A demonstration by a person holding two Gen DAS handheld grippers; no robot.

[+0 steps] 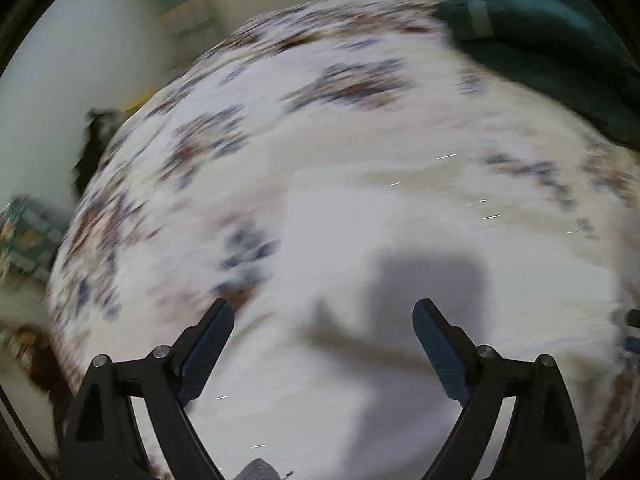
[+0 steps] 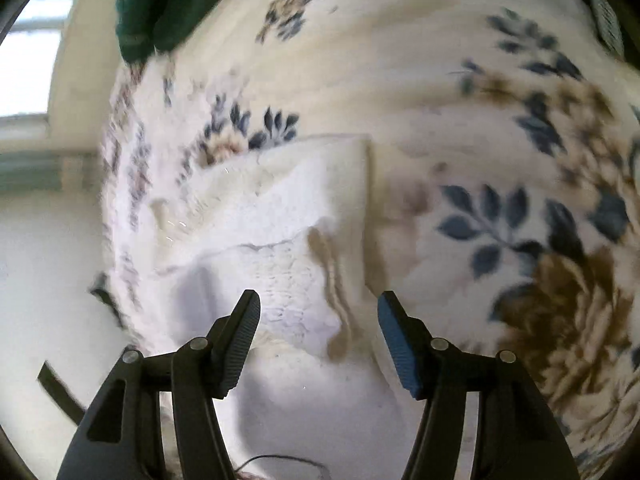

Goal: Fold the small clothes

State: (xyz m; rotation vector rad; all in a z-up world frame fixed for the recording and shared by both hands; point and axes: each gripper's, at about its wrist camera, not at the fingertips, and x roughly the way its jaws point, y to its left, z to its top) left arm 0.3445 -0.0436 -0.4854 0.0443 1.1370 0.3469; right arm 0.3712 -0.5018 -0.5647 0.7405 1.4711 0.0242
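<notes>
A small white garment [image 2: 288,216] lies folded on the floral bedspread [image 2: 500,152]. In the right wrist view it fills the centre, with a textured knit part and folded edges just ahead of the fingers. My right gripper [image 2: 318,308] is open and empty, just above its near edge. In the left wrist view the same white garment [image 1: 400,240] is blurred, spread ahead of my left gripper [image 1: 324,316], which is open and empty above it. The gripper's shadow falls on the cloth.
A dark green cloth [image 1: 552,52] lies at the far right of the bedspread [image 1: 240,128]; it also shows in the right wrist view [image 2: 160,12] at the top left. The bed's edge, a pale wall [image 1: 80,60] and a dark object [image 1: 94,148] lie to the left.
</notes>
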